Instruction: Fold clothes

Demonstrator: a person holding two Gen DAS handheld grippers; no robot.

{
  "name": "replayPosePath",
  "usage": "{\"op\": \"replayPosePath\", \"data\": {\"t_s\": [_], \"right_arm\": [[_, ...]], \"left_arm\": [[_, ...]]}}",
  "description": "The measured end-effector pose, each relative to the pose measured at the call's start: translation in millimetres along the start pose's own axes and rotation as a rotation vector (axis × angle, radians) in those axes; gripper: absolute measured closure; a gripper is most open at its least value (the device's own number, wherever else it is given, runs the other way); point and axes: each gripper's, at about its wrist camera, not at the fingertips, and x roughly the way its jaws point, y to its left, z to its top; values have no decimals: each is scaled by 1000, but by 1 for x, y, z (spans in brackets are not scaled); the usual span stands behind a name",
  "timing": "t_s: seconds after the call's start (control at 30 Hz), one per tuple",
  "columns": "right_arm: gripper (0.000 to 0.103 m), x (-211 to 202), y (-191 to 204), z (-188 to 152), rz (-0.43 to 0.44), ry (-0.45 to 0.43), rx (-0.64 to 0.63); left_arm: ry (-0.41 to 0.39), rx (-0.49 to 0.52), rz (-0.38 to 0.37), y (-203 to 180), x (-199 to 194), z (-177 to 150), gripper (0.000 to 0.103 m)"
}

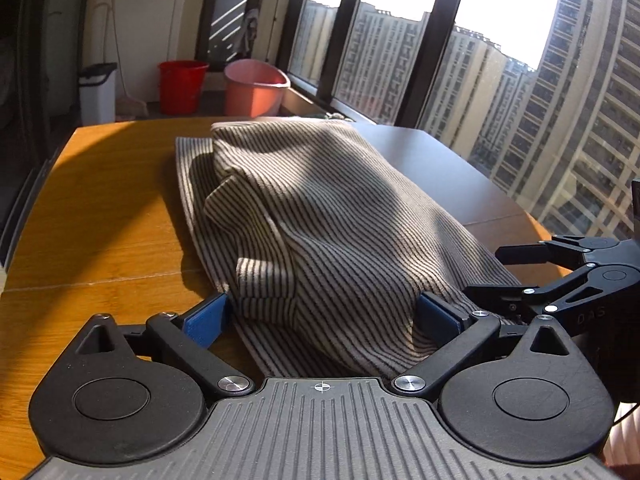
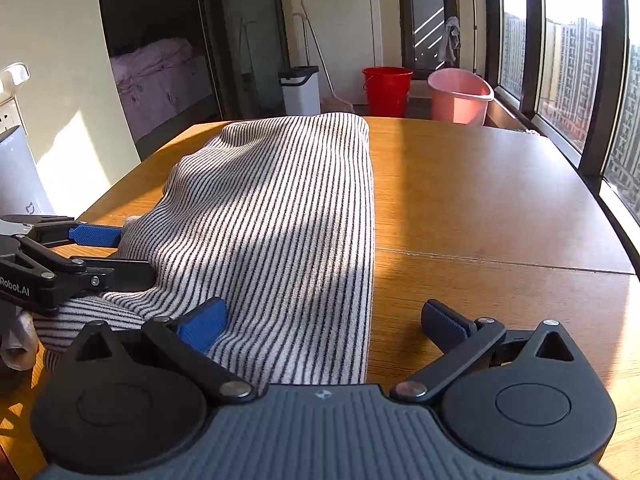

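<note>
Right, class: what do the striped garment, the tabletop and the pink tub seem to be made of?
Striped garment: soft knit, probably cotton; it has a fuzzy, matte, ribbed look.
Tabletop: wood or wood-look laminate; grain lines, a slight sheen.
Pink tub: likely plastic; smooth moulded rim.

left wrist: low over near table edge, looks along striped garment [image 1: 320, 216] toward windows, close | right wrist: low at the near edge, beside it to the right, faces far wall | shared: garment, wooden table [image 2: 480, 200], red bucket [image 1: 182, 86], pink tub [image 2: 460, 96]
</note>
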Motion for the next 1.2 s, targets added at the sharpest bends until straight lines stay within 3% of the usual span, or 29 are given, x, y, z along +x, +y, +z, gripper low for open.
{"op": "replayPosePath", "data": {"t_s": [0.63,0.8,0.9,1.0,1.07,1.2], "right_arm": [[0,-17,-8,-13,-67,-22,71],[0,-17,-7,-14,-71,-31,80],[0,-17,-7,-14,-67,-34,86],[0,-16,-8,-14,-68,-34,85],[0,-17,-9,-15,-67,-39,83],[0,-26,-3,-15,-76,-79,47]], "left_arm": [[-6,23,-66,-14,30,17,0],[-78,13,-41,-11,6,24,1],[-125,-21,-119,-8,-10,30,1],[-49,6,-140,-16,3,26,4],[2,25,-154,-21,12,24,18],[32,56,-109,-23,20,13,17]]}}
